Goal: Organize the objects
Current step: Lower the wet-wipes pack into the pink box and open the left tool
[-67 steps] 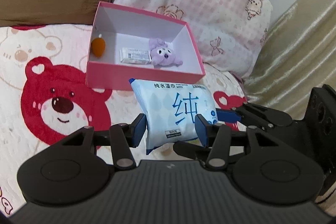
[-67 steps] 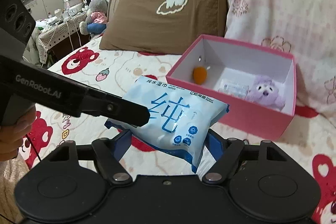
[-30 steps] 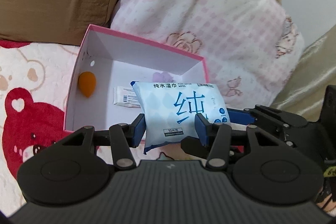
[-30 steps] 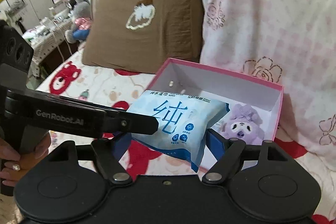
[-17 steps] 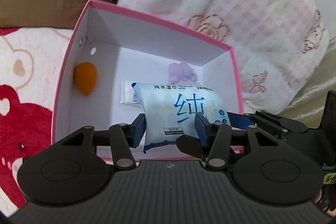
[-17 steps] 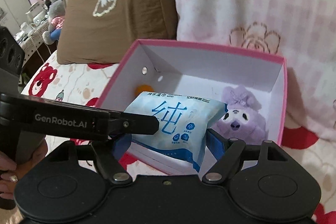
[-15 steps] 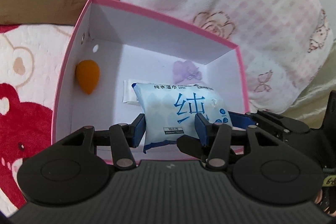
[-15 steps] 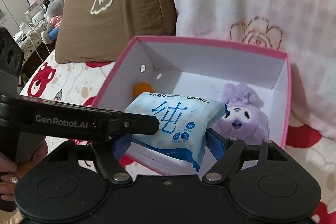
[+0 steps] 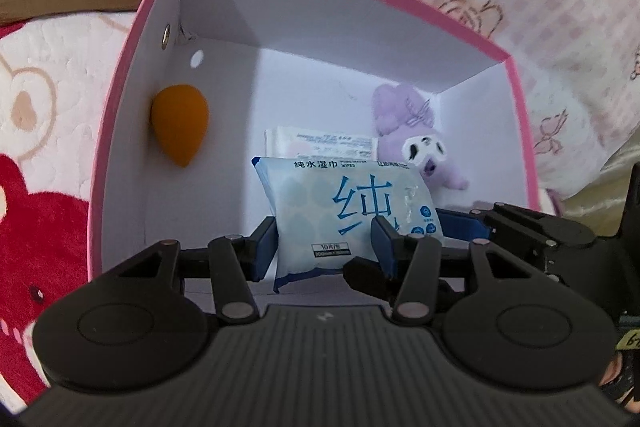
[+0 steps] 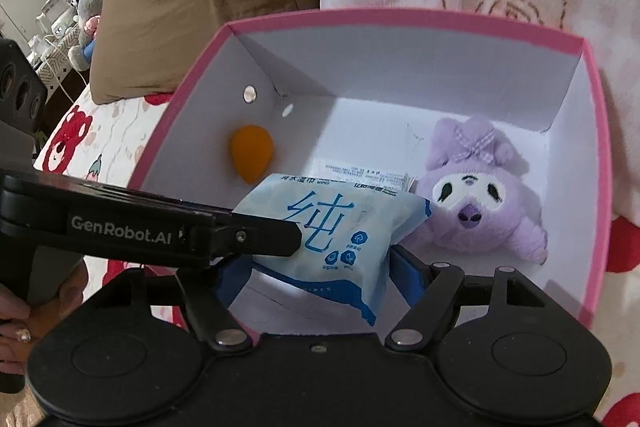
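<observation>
Pink box [image 9: 120,131] with orange sponge [image 9: 180,125], purple plush [image 9: 416,139], flat packet [image 9: 320,143]; both jaws clamped on wipes pack [image 9: 348,207].

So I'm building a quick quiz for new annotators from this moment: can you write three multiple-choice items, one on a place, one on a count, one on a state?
1. Where does the orange sponge lie?
A. In the pink box, by its left wall
B. On the bedspread outside the box
C. On top of the purple plush

2. Apart from the held wipes pack, how many things lie in the box?
A. One
B. Three
C. Five

3. What is the state of the left claw?
A. Open and empty
B. Shut on the wipes pack
C. Shut on the plush

Key: 1 A, the sponge sits beside the left inner wall. 2 B, sponge, flat white packet and purple plush. 3 B, both its blue pads press the pack's lower end.
</observation>
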Available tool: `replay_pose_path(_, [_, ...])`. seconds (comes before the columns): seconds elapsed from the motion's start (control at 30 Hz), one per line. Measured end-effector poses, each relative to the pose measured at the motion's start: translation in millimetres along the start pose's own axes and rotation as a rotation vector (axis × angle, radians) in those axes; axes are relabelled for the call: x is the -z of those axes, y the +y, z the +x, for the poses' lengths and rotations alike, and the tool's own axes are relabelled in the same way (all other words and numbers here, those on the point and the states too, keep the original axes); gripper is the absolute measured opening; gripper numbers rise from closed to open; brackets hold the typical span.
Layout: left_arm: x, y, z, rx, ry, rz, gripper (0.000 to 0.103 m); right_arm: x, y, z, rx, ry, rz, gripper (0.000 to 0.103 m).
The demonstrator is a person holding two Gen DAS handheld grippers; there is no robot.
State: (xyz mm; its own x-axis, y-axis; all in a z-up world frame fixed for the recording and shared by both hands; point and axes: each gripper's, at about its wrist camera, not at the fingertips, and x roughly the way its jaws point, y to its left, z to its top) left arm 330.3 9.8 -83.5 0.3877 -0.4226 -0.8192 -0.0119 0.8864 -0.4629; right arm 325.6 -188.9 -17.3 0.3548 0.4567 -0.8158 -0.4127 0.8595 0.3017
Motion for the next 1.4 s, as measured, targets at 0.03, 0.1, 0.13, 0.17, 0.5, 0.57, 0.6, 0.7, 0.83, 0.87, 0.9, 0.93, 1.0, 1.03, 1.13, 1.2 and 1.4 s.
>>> replay_pose_path(0.03, [0,1,2,-0.002,0.005,-0.001,0.048,1,-1,3,-0.003,0.004,-0.002,0.078])
replay_pose_path(0.1, [0,2,5,-0.01,0.008,-0.001,0.048,2,-2,7,-0.006,0.007,-0.007,0.078])
replay_pose_path(0.13, [2,2,4,-0.016,0.002,0.002,0.048,3,-3,8,-0.009,0.006,-0.013,0.078])
replay_pose_path(0.17, [4,2,4,-0.018,-0.002,0.007,0.048,4,-5,10,-0.008,0.007,-0.015,0.078])
replay_pose_path(0.5, [8,5,13,-0.015,-0.016,-0.018,0.048,5,-15,15,-0.003,0.031,0.01,0.078])
replay_pose_path(0.57, [8,7,14,-0.014,-0.016,-0.028,0.048,6,-17,15,-0.009,0.037,0.03,0.078])
replay_pose_path(0.6, [9,8,14,-0.007,-0.016,-0.036,0.048,7,-18,14,-0.013,0.036,0.038,0.078])
replay_pose_path(0.7, [9,9,14,0.004,-0.017,-0.05,0.048,10,-19,12,-0.027,0.022,0.042,0.075])
replay_pose_path(0.83, [10,7,15,-0.022,-0.027,-0.041,0.048,12,-19,16,-0.028,0.017,0.051,0.057])
replay_pose_path(0.87, [11,7,16,-0.028,-0.028,-0.042,0.048,13,-19,18,-0.023,0.017,0.053,0.053])
replay_pose_path(0.9, [11,7,16,-0.034,-0.03,-0.044,0.048,14,-19,20,-0.021,0.018,0.06,0.052])
replay_pose_path(0.93, [12,7,15,-0.041,-0.035,-0.041,0.048,14,-19,22,-0.02,0.02,0.069,0.049])
replay_pose_path(1.0, [13,7,15,-0.056,-0.036,-0.036,0.048,14,-19,26,-0.014,0.022,0.079,0.045])
replay_pose_path(1.03, [13,7,15,-0.061,-0.037,-0.037,0.048,14,-18,28,-0.005,0.022,0.079,0.041])
replay_pose_path(1.13, [16,6,10,-0.063,-0.056,-0.038,0.048,14,-17,33,0.055,0.045,0.077,0.037])
replay_pose_path(1.2, [19,4,3,-0.067,-0.069,-0.025,0.048,14,-19,28,0.058,0.029,0.088,0.037])
replay_pose_path(1.4, [27,-7,-21,-0.077,-0.101,0.007,0.048,18,-7,-18,0.035,-0.073,0.01,0.038])
